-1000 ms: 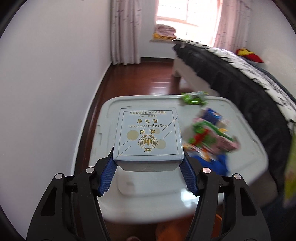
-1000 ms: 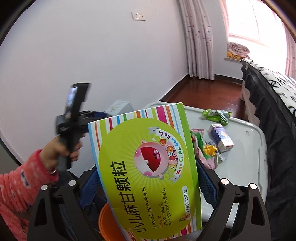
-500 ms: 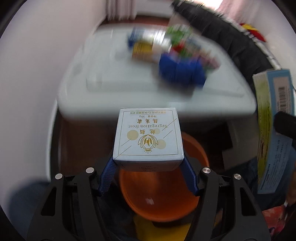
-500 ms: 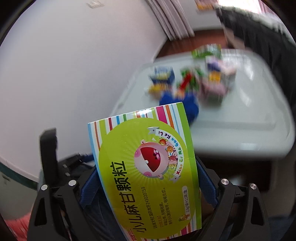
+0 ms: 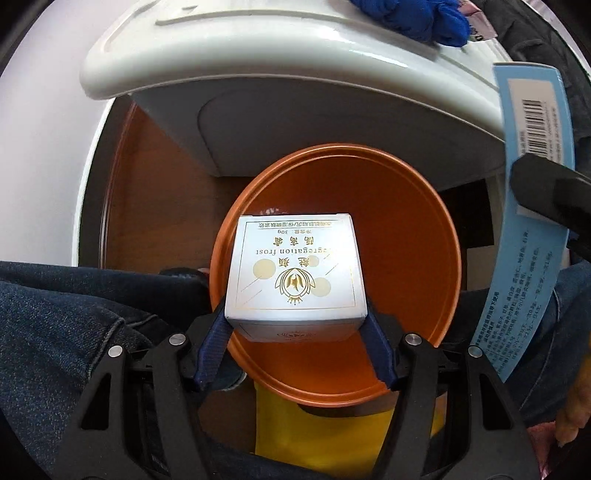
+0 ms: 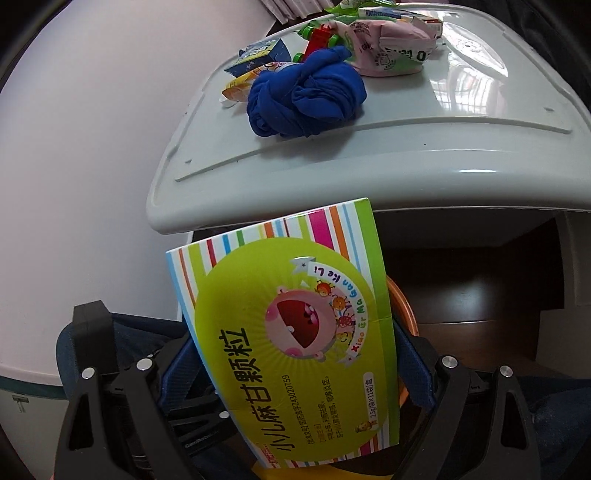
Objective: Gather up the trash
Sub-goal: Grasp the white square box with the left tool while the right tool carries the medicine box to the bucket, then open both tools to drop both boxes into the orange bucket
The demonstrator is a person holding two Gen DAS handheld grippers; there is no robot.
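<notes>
Left wrist view: left gripper [image 5: 295, 332] points down, its blue pads [image 5: 212, 343] clamped on the sides of a white box [image 5: 295, 273] with gold print. The box hangs over the mouth of an orange bin [image 5: 406, 236], which stands on the wood floor [image 5: 147, 184] just beside a white plastic table [image 5: 295, 55]. The bin looks bare inside apart from a pale speck near its far wall. A yellow patch [image 5: 325, 439] shows under the bin's near rim. A leg in blue jeans [image 5: 74, 325] lies at the left. At the right edge a tall blue-backed box [image 5: 532, 184] with a barcode is held by a black finger of the other gripper.

Right wrist view: right gripper [image 6: 303, 354] is clamped on a striped green box [image 6: 295, 332], tilted, with a cartoon face on its front. The bin's orange rim [image 6: 404, 310] peeks out just behind the box's right edge. On the table [image 6: 443, 147] above lie a knotted blue cloth [image 6: 306, 96], a pink packet [image 6: 388, 51], a red and green toy [image 6: 319, 35] and a small blue carton [image 6: 258, 57], close together. The left gripper's black frame [image 6: 96, 332] shows at the lower left.
</notes>
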